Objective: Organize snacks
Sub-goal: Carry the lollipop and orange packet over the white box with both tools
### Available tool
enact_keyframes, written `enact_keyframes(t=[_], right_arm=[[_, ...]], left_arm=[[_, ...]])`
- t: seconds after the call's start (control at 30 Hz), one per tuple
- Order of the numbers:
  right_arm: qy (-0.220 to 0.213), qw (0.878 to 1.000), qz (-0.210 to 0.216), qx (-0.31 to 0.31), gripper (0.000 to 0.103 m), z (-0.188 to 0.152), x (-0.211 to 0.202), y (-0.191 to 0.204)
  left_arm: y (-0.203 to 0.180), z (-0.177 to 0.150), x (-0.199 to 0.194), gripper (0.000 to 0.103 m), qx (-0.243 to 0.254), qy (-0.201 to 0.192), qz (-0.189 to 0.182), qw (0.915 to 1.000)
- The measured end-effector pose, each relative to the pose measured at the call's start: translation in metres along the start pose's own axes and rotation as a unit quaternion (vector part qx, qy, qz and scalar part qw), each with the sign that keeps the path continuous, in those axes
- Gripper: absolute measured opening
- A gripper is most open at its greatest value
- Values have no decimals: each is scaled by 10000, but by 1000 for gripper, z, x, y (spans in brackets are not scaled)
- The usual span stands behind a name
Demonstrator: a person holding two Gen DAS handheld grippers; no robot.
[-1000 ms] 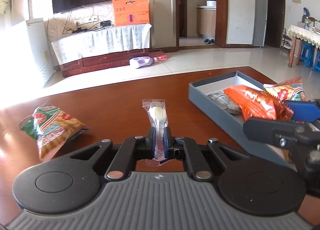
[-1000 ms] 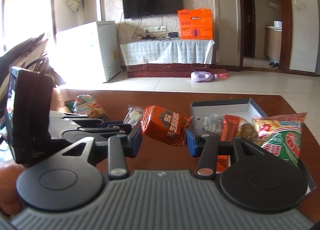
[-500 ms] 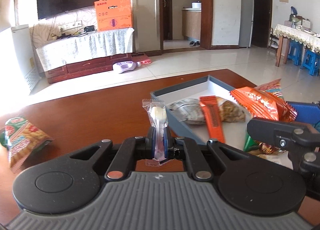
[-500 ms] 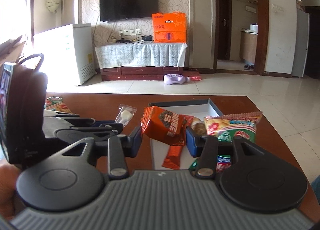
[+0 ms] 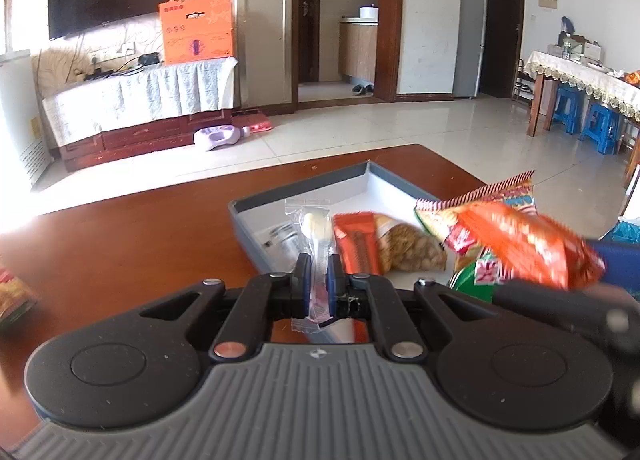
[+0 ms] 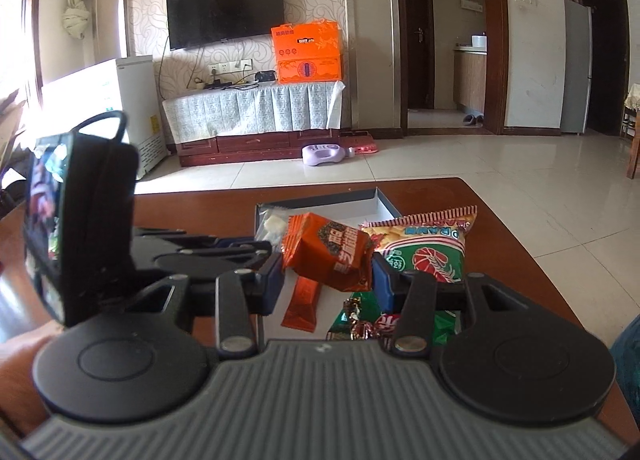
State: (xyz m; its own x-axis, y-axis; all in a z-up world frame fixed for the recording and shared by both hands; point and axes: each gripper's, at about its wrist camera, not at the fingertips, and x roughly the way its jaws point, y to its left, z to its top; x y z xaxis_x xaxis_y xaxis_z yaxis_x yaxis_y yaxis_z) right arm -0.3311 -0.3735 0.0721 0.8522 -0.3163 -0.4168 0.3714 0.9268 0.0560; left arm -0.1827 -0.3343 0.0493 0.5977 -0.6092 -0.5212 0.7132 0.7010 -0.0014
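Snacks lie in the grey box (image 5: 256,238) on the wooden table (image 5: 132,236) — a peanut pack (image 5: 404,248), an orange bar (image 6: 302,302) and a green-and-red shrimp-chip bag (image 6: 424,256). The left gripper (image 5: 318,286) is nearly pressed together, pinching a clear-wrapped white candy (image 5: 314,228) upright over the box's near edge. The right gripper (image 6: 328,278) — spread moderately wide — clamps an orange snack packet (image 6: 330,256) between its blue pads, above the box.

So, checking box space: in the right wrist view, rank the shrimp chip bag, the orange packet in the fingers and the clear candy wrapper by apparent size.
1. Shrimp chip bag, partly hidden
2. Orange packet, nearer the camera, so unsure
3. Clear candy wrapper, clearly smallest
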Motion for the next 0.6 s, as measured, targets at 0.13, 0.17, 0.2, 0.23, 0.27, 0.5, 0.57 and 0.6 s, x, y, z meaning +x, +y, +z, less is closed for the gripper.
enact_keyframes(t=[0.13, 0.17, 0.2, 0.23, 0.27, 0.5, 0.57, 0.6], right_arm=[[96, 9999, -58, 72, 49, -2, 4, -6], [122, 9999, -68, 86, 49, -2, 5, -7], [153, 9998, -87, 73, 49, -2, 6, -8], [185, 9998, -102, 57, 49, -3, 8, -9], [221, 9997, -113, 58, 49, -4, 10, -10], [420, 9988, -222, 154, 49, -9, 19, -20], [454, 9986, -230, 163, 49, -11, 19, -24], [474, 9985, -245, 155, 49, -12, 19, -25]], left_arm=[[-10, 8, 24, 10, 117, -19, 30, 9999], [-12, 9, 30, 10, 112, -5, 20, 9999], [-13, 10, 36, 10, 101, 9, 1, 9999], [-16, 11, 42, 10, 95, 20, -13, 10000], [-18, 12, 48, 10, 97, 38, -11, 9999], [-33, 19, 76, 10, 114, 22, -28, 9999], [-37, 19, 82, 17, 203, -28, 29, 9998], [-39, 19, 83, 18, 285, -44, 74, 9996]])
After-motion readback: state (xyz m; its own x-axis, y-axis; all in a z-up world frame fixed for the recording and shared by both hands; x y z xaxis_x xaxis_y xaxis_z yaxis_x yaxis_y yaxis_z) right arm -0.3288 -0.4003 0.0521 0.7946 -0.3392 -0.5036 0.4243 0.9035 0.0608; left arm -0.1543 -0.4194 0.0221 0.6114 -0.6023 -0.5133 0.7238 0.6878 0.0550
